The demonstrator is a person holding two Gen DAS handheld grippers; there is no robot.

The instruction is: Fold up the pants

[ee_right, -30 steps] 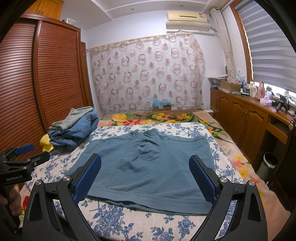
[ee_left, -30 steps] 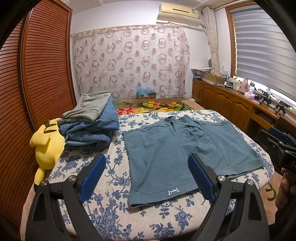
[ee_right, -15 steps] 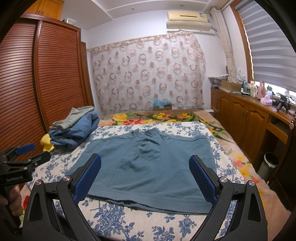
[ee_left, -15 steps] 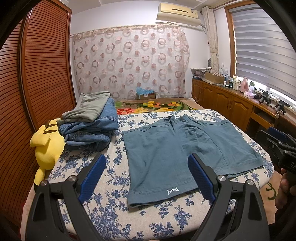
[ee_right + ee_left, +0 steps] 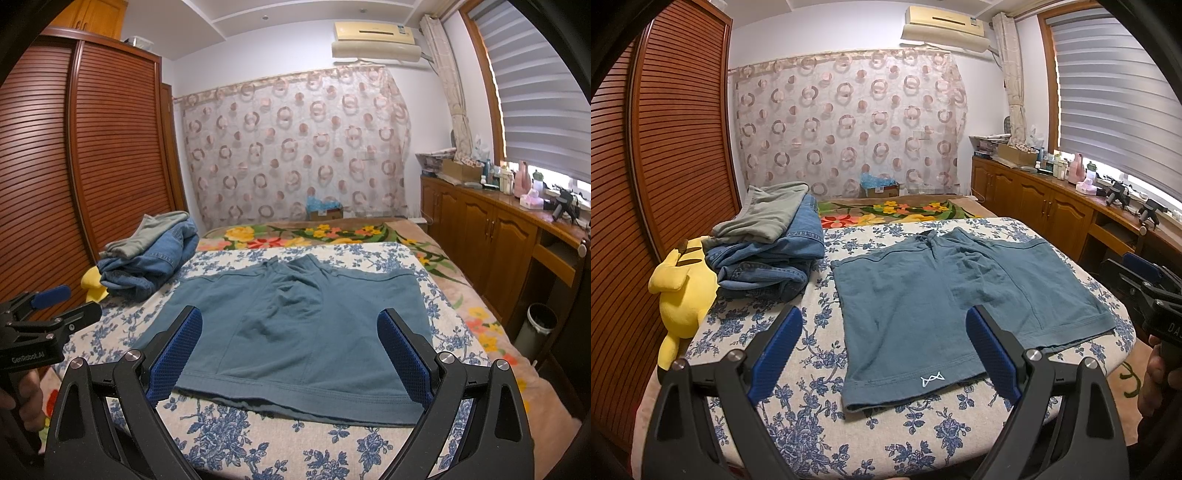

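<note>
1. Notably, from the left wrist, the left gripper (image 5: 882, 349) hovered with its jaws spread wide and held nothing. The teal shorts (image 5: 945, 295) lay flat and unfolded on the floral cover (image 5: 812, 424), hems toward the near edge and waistband far. A pile of jeans (image 5: 768, 254) and a yellow plush toy (image 5: 683, 291) sat at far left.
2. From the right wrist, the right gripper (image 5: 290, 349) was likewise fully open and empty, poised above the near hem of the right leg. The shorts filled the middle of the cover. Judged from this layout, no fold had been made; grasping and every fold remained.
</note>
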